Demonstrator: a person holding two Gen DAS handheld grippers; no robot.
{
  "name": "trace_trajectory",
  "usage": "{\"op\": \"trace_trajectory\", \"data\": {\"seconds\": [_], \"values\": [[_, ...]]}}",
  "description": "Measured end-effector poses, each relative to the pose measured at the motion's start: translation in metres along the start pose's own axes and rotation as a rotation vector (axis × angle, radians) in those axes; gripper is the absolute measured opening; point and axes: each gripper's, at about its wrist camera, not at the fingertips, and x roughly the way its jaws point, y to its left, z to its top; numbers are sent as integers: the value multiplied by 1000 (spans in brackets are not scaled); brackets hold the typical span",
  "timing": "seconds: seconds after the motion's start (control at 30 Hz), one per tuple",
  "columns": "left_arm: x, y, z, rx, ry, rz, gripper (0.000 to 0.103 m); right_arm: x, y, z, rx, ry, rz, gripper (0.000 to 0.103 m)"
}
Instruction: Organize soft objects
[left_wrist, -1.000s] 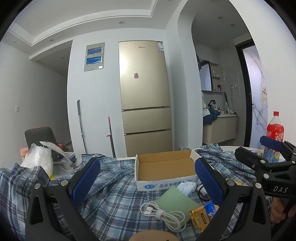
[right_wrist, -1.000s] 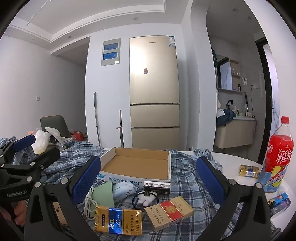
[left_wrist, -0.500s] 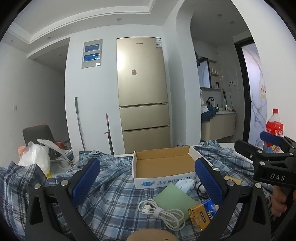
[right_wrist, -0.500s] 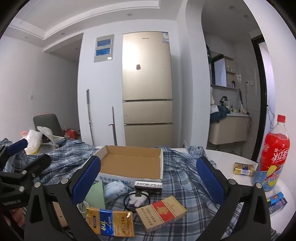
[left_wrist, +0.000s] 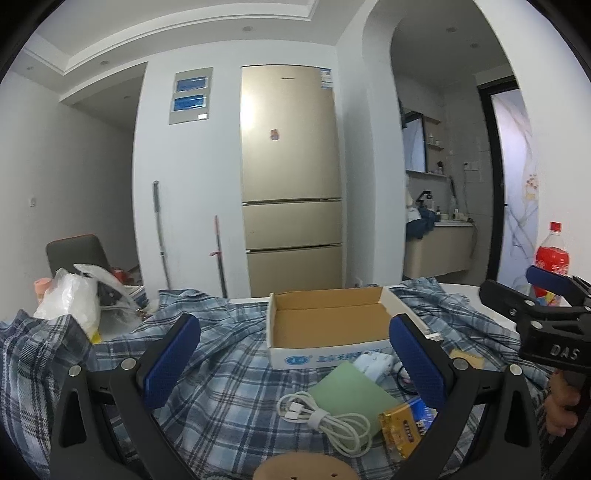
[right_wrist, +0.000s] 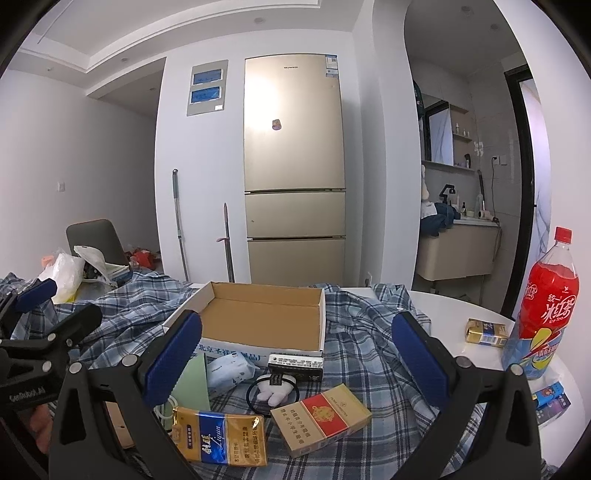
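Both claws have lifted slightly over the last second, so the cardboard box (right_wrist: 264, 319) and the clutter sit lower in each view. Left claw (left_wrist: 293, 363) and right claw (right_wrist: 295, 360) hover with fingers spread wide apart, gripping nothing. Nearest the right claw lie a gold-and-blue cigarette pack (right_wrist: 219, 435) and a red-and-gold pack (right_wrist: 320, 419). Just beyond them are a coiled white cable (left_wrist: 325, 424), a green card (left_wrist: 349, 393), a small plush hair tie (right_wrist: 272, 387) and a tissue packet (right_wrist: 227, 371), all on the plaid shirt (left_wrist: 229, 373) covering the bench (right_wrist: 454, 308). Farther back the box stands open, a red drink bottle (right_wrist: 545, 314) to the right.
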Motion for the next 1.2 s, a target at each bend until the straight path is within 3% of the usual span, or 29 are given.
{"op": "trace_trajectory", "data": {"seconds": [0.07, 0.27, 0.5, 0.63, 0.83, 0.93, 1.2], "values": [[-3, -2, 1, 3, -2, -33, 103, -1, 0, 2, -1, -1, 0, 103], [-2, -4, 3, 20, 23, -9, 103, -3, -1, 13, -14, 10, -3, 103], [4, 19, 7, -99, 104, -57, 103, 9, -3, 22, -11, 75, 18, 103], [9, 23, 2, -123, 120, -17, 103, 15, -1, 15, -44, 80, 11, 103], [17, 18, -2, -83, 174, -6, 103, 38, 0, -4, -24, 240, 81, 102], [26, 17, -5, -69, 250, -1, 103, 48, 6, -16, -29, 324, 117, 101], [42, 15, -18, -29, 401, 39, 103, 59, 19, -38, -57, 448, 174, 101]]}}
